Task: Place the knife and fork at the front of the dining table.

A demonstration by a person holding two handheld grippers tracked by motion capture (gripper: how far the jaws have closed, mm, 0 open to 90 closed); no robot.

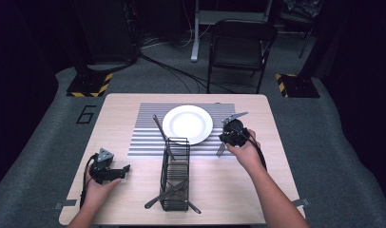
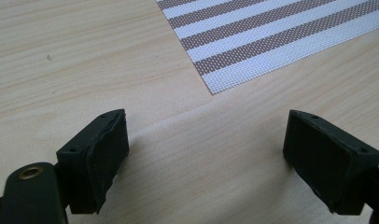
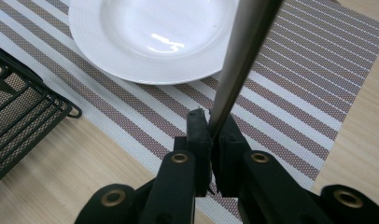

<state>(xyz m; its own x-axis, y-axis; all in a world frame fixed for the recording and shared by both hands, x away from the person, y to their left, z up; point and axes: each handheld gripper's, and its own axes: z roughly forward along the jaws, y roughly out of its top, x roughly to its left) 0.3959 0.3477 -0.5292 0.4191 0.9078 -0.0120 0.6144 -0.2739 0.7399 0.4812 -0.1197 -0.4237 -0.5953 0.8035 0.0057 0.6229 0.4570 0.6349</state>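
One fork (image 3: pixel 243 51) clamped between right hand-held gripper (image 3: pixel 211 128) jaws; above placemat (image 3: pixel 299 84)

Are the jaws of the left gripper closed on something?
No, in the left gripper view the left gripper has its jaws wide apart over the bare wooden table.

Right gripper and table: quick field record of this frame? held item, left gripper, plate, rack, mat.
right gripper: shut on the handle of a fork, at the mat's right edge
fork: tines point down toward the table's near side, beside the plate
left gripper: open, nothing between the jaws, low over bare table
plate: white, empty, on the striped placemat
wire rack: black, in front of the plate, cutlery lying in it
other cutlery: one piece leans out of the rack's far end
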